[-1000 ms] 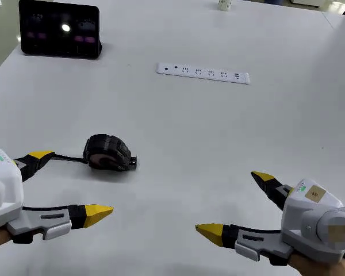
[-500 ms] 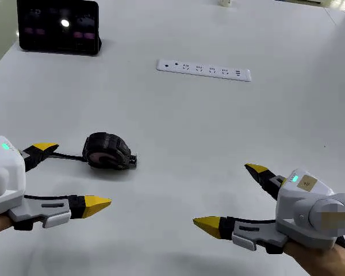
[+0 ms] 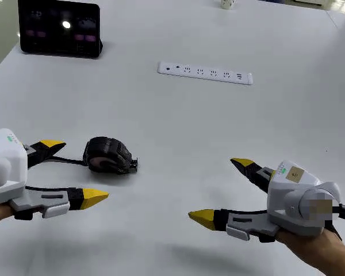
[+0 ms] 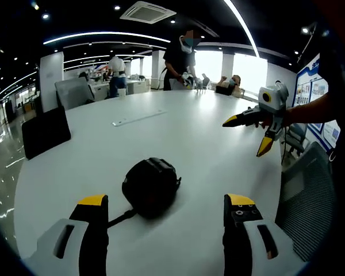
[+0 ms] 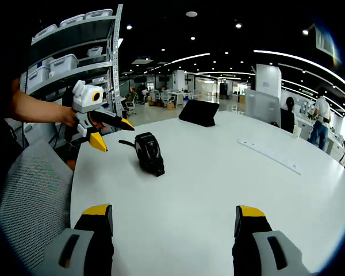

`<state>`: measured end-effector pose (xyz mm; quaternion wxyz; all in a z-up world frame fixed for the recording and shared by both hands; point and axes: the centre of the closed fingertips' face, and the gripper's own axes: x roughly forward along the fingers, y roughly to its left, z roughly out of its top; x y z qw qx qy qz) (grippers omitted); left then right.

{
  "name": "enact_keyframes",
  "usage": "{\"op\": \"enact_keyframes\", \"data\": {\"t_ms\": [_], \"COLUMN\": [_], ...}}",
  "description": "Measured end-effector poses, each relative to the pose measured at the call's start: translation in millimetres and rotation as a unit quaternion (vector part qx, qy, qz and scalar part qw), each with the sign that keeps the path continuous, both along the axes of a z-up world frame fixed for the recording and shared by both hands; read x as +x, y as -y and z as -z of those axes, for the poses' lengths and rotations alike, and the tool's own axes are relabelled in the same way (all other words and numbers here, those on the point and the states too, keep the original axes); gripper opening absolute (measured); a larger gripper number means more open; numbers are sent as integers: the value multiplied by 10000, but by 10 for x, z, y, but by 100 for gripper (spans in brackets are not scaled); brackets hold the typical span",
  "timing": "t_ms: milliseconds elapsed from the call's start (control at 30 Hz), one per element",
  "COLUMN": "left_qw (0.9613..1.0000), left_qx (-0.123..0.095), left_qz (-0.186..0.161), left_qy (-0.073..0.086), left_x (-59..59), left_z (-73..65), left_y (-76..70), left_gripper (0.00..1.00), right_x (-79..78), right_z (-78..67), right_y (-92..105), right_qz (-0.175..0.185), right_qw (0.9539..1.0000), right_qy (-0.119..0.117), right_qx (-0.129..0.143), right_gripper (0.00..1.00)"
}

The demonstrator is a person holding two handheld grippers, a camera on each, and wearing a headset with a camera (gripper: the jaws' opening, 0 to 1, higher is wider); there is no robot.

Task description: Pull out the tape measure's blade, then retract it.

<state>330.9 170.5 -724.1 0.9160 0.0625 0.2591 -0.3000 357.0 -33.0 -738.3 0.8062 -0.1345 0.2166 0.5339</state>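
Note:
A black tape measure (image 3: 107, 155) lies on the white table (image 3: 178, 126), its wrist strap trailing left. The left gripper view has the tape measure (image 4: 151, 186) just ahead of the open jaws, blade in. My left gripper (image 3: 75, 170) is open at the table's left, its yellow tips flanking the strap side of the case without touching. My right gripper (image 3: 221, 190) hovers open at the lower right, well away from the tape measure (image 5: 149, 152). The left gripper (image 5: 109, 131) is seen from the right gripper view, the right gripper (image 4: 247, 133) from the left gripper view.
A white power strip (image 3: 205, 73) lies across the far middle of the table. A dark tablet (image 3: 59, 29) stands at the far left corner. A small white object (image 3: 226, 4) sits at the far edge. People stand beyond the table (image 4: 184, 57).
My left gripper has edged right, closer to the tape measure. My right gripper has moved left and slightly up the table. The tape measure has stayed put.

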Motion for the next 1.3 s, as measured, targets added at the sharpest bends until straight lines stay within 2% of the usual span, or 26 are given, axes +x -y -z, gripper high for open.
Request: {"op": "enact_keyframes", "data": {"t_ms": [133, 300, 400, 467, 700, 800, 1100, 1300], "left_qw": [9999, 9996, 9992, 9989, 9972, 9962, 9911, 9887], "left_qx": [27, 131, 192, 223, 358, 439, 749, 843], "left_qz": [108, 263, 342, 410, 655, 751, 1100, 1230], "left_qy": [-1, -33, -48, -54, 13, 36, -65, -160], "left_x": [32, 57, 85, 105, 187, 235, 300, 333], "left_z": [13, 52, 70, 73, 84, 90, 131, 170], "left_y": [14, 13, 5, 10, 44, 49, 48, 52], "left_gripper": [75, 71, 68, 66, 60, 59, 54, 53], "right_x": [38, 72, 99, 87, 128, 136, 186, 214], "right_z": [10, 46, 86, 61, 116, 141, 142, 131], "right_y": [-81, -133, -170, -219, -320, -376, -563, -677], "right_qz": [-261, -522, -748, -994, -1198, -1387, -1750, -1949], "right_qw": [9996, 9984, 9966, 9939, 9916, 9888, 9825, 9782], "right_qy": [126, 173, 254, 414, 375, 412, 492, 539], "right_qx": [-40, -149, -234, -242, -299, -368, -409, -461], "right_gripper": [82, 77, 74, 70, 66, 63, 54, 50]}}
